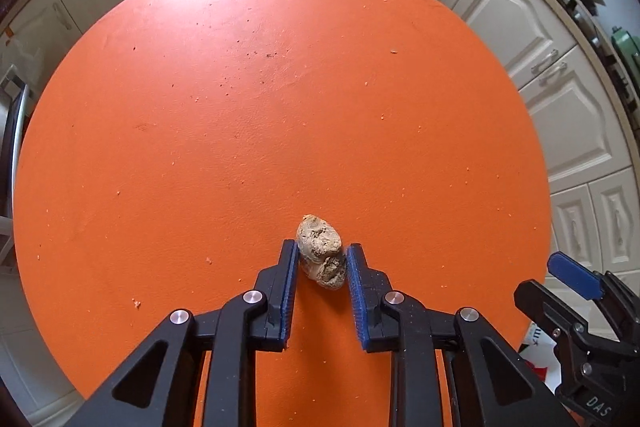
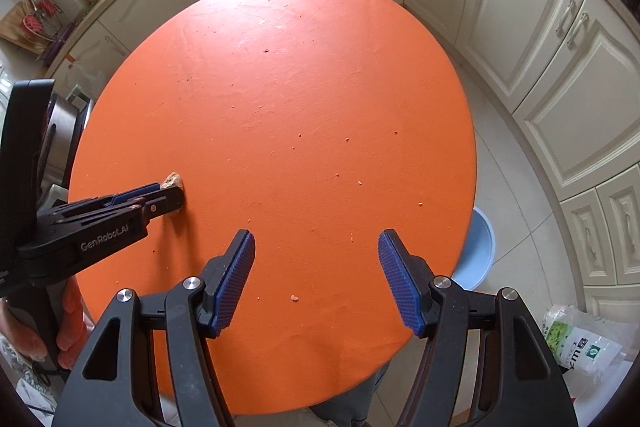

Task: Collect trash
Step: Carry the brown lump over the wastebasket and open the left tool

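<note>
A beige crumbly lump of trash (image 1: 322,251) lies on the round orange table (image 1: 260,99). My left gripper (image 1: 322,253) has a finger on each side of the lump, both pads touching it, at table level. In the right wrist view the left gripper (image 2: 170,197) comes in from the left, with the lump (image 2: 173,181) peeking out past its tips. My right gripper (image 2: 316,241) is open and empty above the near part of the table (image 2: 300,67). It also shows at the lower right of the left wrist view (image 1: 576,277).
Small crumbs are scattered over the table. A light blue basin (image 2: 478,251) stands on the floor beyond the table's right edge. A printed plastic bag (image 2: 580,343) lies at the lower right. Cream kitchen cabinets (image 2: 520,27) ring the table.
</note>
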